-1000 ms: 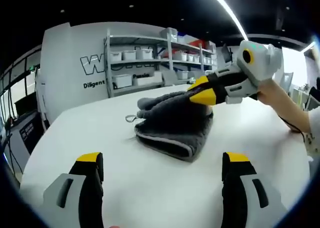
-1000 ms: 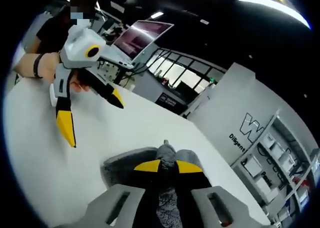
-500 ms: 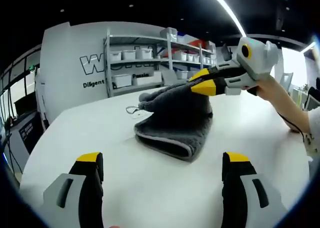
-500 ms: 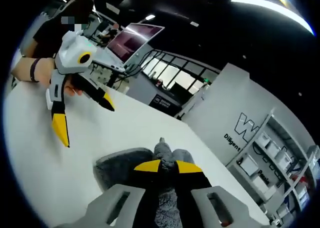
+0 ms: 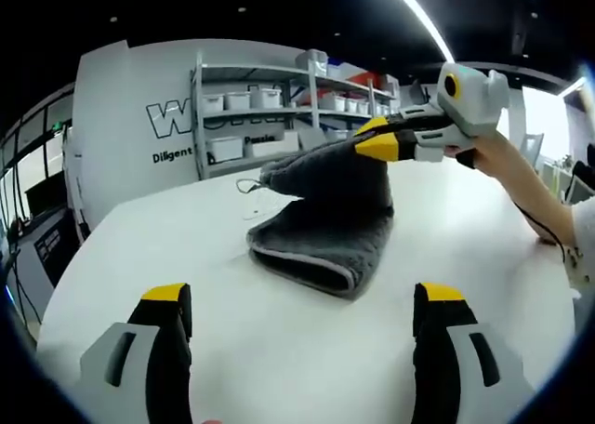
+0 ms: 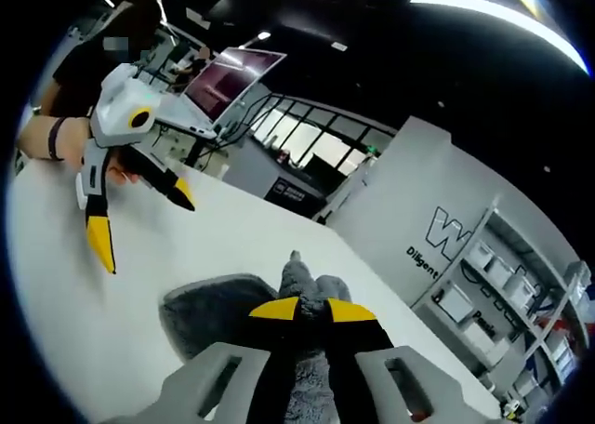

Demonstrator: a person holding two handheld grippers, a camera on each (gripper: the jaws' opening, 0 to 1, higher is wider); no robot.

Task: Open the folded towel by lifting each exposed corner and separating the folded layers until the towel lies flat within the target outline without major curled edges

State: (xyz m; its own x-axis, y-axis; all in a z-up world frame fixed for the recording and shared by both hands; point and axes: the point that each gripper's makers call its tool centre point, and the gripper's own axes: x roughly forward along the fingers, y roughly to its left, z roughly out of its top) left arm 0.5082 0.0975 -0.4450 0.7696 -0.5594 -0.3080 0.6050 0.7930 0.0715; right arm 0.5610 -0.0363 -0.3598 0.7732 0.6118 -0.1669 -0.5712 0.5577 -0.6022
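A folded dark grey towel (image 5: 321, 229) is seen on a white table (image 5: 186, 247), with its upper layer raised off the lower folds. That raised layer is pinched at its top by the right gripper (image 5: 376, 145), whose yellow-tipped jaws are pressed together on the cloth; in the right gripper view the same closed jaws (image 6: 299, 309) are shown with grey pile bunched between and beyond them. A thin hanging loop (image 5: 249, 188) is visible at the lifted edge, on the side toward the shelves. The lower part of the towel lies on the table with a rounded fold facing the left gripper view. The left gripper (image 5: 302, 298) is held above bare tabletop, near the towel but apart from it, with its jaws spread wide and nothing between them; it is also seen in the right gripper view (image 6: 139, 224), gripped by a hand (image 6: 65, 136). Behind the table, a metal shelving unit (image 5: 279, 117) is stocked with white storage bins (image 5: 244, 100), whose contents cannot be made out.
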